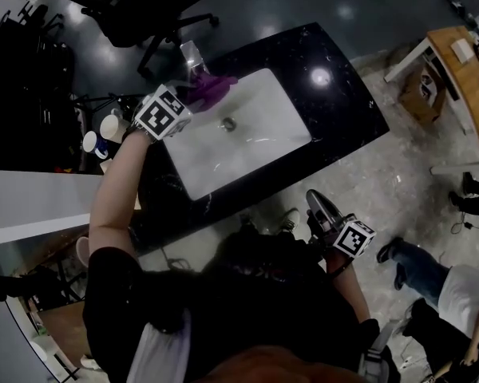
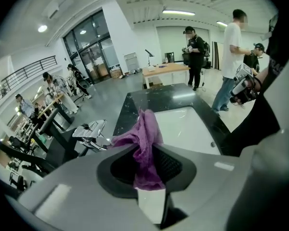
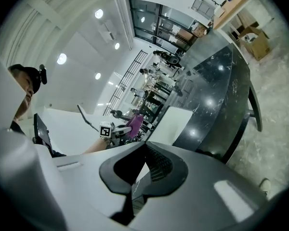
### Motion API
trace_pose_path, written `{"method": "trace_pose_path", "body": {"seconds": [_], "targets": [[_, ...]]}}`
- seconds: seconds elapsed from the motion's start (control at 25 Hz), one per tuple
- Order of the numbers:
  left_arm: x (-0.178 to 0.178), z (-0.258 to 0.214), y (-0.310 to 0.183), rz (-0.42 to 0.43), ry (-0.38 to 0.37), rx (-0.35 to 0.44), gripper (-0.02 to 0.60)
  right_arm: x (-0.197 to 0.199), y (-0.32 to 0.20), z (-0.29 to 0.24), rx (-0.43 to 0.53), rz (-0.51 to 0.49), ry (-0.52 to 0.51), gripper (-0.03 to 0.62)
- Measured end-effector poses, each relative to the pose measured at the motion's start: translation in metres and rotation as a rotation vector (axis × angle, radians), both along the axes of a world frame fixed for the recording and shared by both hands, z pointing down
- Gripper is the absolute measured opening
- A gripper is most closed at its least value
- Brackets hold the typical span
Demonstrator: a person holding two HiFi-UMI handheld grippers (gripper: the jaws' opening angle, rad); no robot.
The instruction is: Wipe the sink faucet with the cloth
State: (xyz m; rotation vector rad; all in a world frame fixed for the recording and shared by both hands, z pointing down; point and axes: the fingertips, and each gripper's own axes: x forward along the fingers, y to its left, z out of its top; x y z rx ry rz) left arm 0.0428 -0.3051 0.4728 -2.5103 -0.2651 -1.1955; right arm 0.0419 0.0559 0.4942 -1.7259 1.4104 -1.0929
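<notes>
A white sink basin [image 1: 255, 134] is set in a black counter [image 1: 343, 94]. The chrome faucet [image 1: 193, 54] stands at its far left end. My left gripper [image 1: 190, 96], with its marker cube nearer my arm, reaches over that end and is shut on a purple cloth [image 1: 209, 88], which hangs just beside the faucet. In the left gripper view the cloth [image 2: 147, 129] is bunched between the jaws of the gripper [image 2: 145, 166]; the faucet [image 2: 89, 131] lies to the left and the basin [image 2: 192, 124] ahead. My right gripper [image 1: 319, 204] hangs shut and empty off the counter's near side, as the right gripper view [image 3: 142, 170] also shows.
A black office chair [image 1: 144, 10] stands behind the counter. Cups [image 1: 104, 132] sit at the left. A wooden table [image 1: 463, 78] is at the right. People stand beyond the counter [image 2: 195, 52], and someone's feet [image 1: 395, 255] are on the floor near my right side.
</notes>
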Motion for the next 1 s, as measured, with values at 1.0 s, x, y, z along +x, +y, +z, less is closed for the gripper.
{"method": "trace_pose_path", "body": {"seconds": [1.0], "targets": [[-0.001,0.022,-0.036,-0.244,0.047,-0.278,0.083,0.001,0.014,0.008,-0.023,0.02,-0.011,0.012]]}}
